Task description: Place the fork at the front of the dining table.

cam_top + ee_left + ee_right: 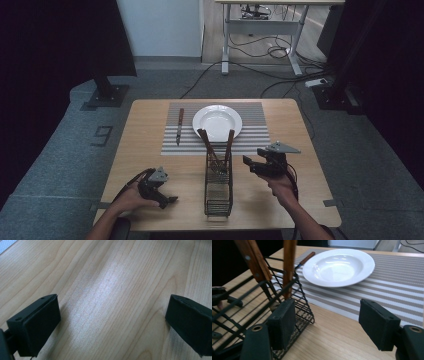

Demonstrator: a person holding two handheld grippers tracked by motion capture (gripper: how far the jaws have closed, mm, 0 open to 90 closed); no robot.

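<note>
- We hold the left gripper [159,192] low over the bare wooden worktop [150,150], its fingers [37,323] spread wide around nothing.
- Our right gripper [260,164] sits just right of the black wire caddy [218,187], fingers [283,321] wide apart and empty.
- Two wooden-handled utensils [206,142] lean in the caddy.
- A white plate [217,121] lies on the striped placemat [257,125], a knife [179,125] to its left.

Lab or recording studio, not a home: grey carpet floor [60,150], black curtains [50,45] on both sides, black stands on flat base plates [106,95]. Loose cables [260,47] and a power strip [318,81] lie on the floor by a height-adjustable desk [260,30] at the back. The small wooden worktop [145,165] carries a staged place setting: striped mat [255,125], white plate [217,121].
</note>
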